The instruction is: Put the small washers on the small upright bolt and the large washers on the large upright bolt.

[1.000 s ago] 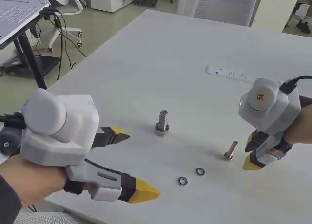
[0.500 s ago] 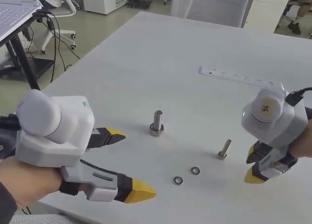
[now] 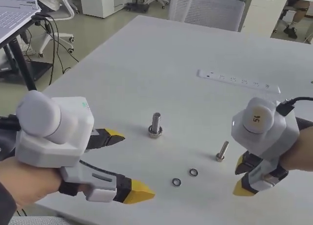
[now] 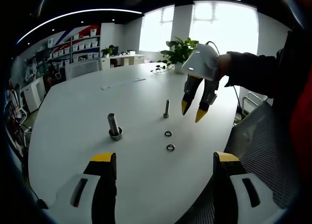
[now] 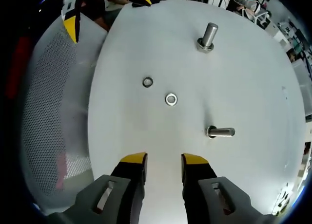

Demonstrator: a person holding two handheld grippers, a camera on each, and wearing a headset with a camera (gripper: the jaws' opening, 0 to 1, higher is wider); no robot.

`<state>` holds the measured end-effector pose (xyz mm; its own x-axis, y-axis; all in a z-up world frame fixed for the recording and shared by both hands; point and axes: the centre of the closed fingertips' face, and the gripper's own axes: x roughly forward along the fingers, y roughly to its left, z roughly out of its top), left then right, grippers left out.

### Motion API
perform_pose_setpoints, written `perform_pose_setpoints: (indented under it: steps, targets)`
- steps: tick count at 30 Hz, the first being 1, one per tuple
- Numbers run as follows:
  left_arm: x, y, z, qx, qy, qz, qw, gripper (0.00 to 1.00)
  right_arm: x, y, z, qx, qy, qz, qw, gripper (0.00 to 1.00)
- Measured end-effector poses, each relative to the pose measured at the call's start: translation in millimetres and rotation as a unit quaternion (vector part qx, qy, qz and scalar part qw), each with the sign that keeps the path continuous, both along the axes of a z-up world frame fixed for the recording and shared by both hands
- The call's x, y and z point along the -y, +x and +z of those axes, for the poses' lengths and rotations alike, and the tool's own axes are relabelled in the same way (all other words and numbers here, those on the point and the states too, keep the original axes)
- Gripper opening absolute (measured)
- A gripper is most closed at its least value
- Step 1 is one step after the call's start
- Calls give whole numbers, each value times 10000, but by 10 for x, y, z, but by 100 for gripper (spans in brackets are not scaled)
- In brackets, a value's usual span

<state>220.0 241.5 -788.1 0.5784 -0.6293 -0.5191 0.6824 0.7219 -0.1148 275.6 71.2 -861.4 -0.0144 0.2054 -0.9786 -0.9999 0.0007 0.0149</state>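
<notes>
A large steel bolt [image 3: 155, 124] [image 4: 114, 126] [image 5: 208, 36] stands upright mid-table. Right of it stands a small bolt [image 3: 222, 151] [image 4: 166, 108] [image 5: 222, 132]. Two small washers [image 3: 176, 182] [image 3: 193, 172] lie flat in front of the bolts, also seen as washers [image 4: 168, 134] [image 4: 170, 147] and washers [image 5: 147, 82] [image 5: 171, 99]. My left gripper [image 3: 128, 162] [image 4: 165, 158] is wide open near the table's front left, holding nothing. Just right of the small bolt, my right gripper [image 3: 242, 176] [image 5: 164, 159] [image 4: 192, 112] hovers with a narrow gap between its jaws, which hold nothing.
A white power strip [image 3: 238, 81] lies on the white table [image 3: 146, 63] behind the bolts. An office chair [image 3: 205, 10] stands at the far edge, and a laptop [image 3: 14, 12] on a stand with cables is off to the left. The front edge runs close under both grippers.
The head camera has shifted. My right gripper has drifted a little toward the front edge relative to the small bolt. Bolts, washers and left gripper have kept their places.
</notes>
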Motion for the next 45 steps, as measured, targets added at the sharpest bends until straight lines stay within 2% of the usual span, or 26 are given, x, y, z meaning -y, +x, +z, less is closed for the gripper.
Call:
perform_pose_setpoints:
  steps: [7,15,24,31,45]
  targets:
    - [-6,17,16,22,-17,15,10000,81,-256,-52,20,-2,44,297,9995,29]
    - [-14,36,29,42,-35,27,10000,81,-521,2,70,87,50,603,9981,29]
    - [-17,42,33,55,-61,34,10000,81,-692,66,4,188,-14,799,9966,28]
    - [-11,40,34,64,-83,37,9999,81,-766,81,-98,150,-46,846,9963,27]
    - [-10,39,41,79,-113,49,9999,81,-762,112,-181,50,-86,793,9968,23]
